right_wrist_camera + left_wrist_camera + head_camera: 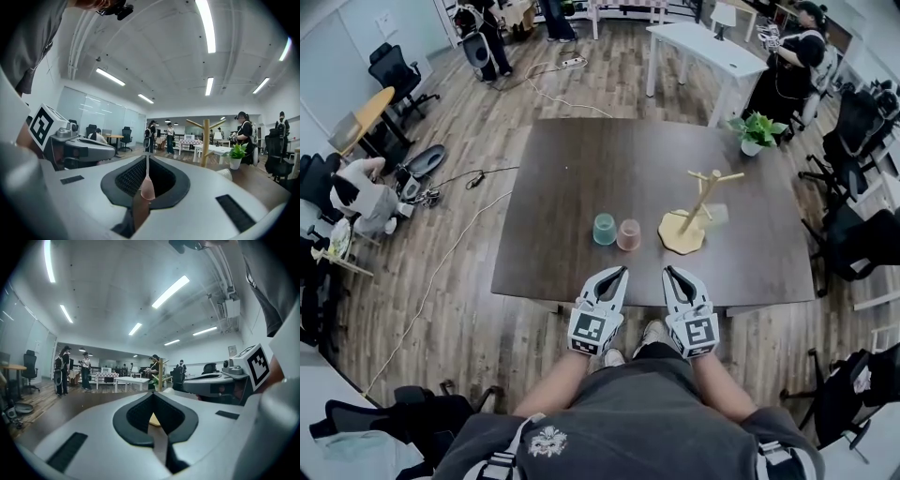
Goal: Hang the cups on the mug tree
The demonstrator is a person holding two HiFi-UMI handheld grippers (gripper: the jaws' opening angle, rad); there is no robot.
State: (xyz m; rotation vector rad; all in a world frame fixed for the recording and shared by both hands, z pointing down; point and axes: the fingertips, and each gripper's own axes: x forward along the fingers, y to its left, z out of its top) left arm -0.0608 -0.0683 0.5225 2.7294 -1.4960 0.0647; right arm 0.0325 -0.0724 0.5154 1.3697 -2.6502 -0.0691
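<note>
Green cup, pink cup (adjacent)

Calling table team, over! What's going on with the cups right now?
Both shut, empty: left tool, right tool. Not hung yet: green cup, pink cup, beside mug tree. Nothing in the way.

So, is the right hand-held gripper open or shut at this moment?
Shut: the right hand-held gripper has its jaws touching at the tips, with nothing held between them.

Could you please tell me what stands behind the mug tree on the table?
A potted plant stands behind the mug tree, near the far right corner of the table. Its thin stem covers little; nothing else shows there.
</note>
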